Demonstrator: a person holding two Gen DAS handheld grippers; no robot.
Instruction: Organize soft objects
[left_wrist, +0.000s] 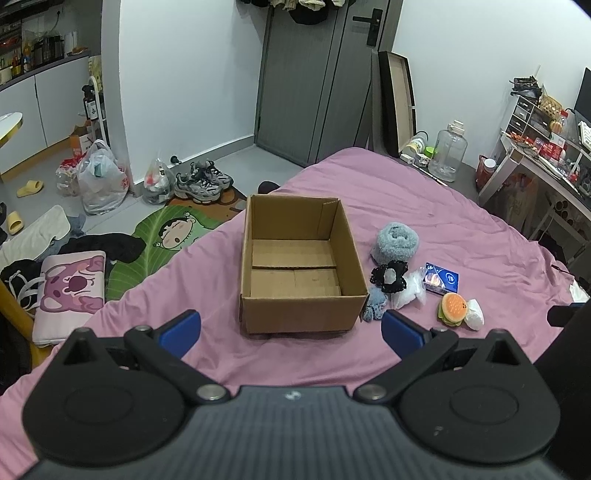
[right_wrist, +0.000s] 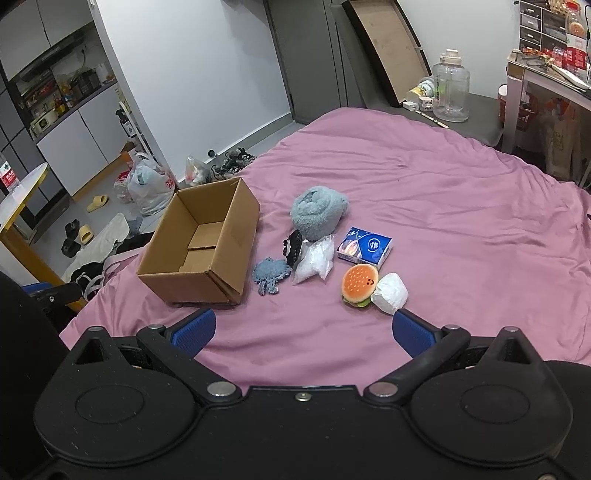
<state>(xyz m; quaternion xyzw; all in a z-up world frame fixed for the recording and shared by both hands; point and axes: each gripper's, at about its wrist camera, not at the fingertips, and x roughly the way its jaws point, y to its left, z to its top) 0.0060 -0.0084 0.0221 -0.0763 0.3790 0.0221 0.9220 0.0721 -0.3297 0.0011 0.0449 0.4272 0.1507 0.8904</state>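
An open cardboard box (left_wrist: 301, 264) (right_wrist: 201, 243) sits empty on the pink bedsheet (left_wrist: 424, 206) (right_wrist: 424, 192). To its right lie a fluffy grey-blue roll (left_wrist: 396, 239) (right_wrist: 317, 212), a black lace scrunchie (left_wrist: 388, 277) (right_wrist: 292, 245), a clear plastic bag (left_wrist: 408, 291) (right_wrist: 314, 260), a small blue knitted piece (left_wrist: 375, 308) (right_wrist: 269, 275), a blue tissue pack (left_wrist: 441, 282) (right_wrist: 365, 249), a burger plush (left_wrist: 452, 309) (right_wrist: 360, 284) and a white bundle (left_wrist: 474, 314) (right_wrist: 389, 293). My left gripper (left_wrist: 291, 328) is open just before the box. My right gripper (right_wrist: 303, 328) is open before the burger plush, holding nothing.
Left of the bed, the floor holds a pink cushion (left_wrist: 72, 291), a green cartoon mat (left_wrist: 170, 236), sneakers (left_wrist: 203, 181) and plastic bags (left_wrist: 101, 177). A big clear bottle (left_wrist: 448, 151) stands past the bed's far corner, and a cluttered desk (left_wrist: 546, 158) at right.
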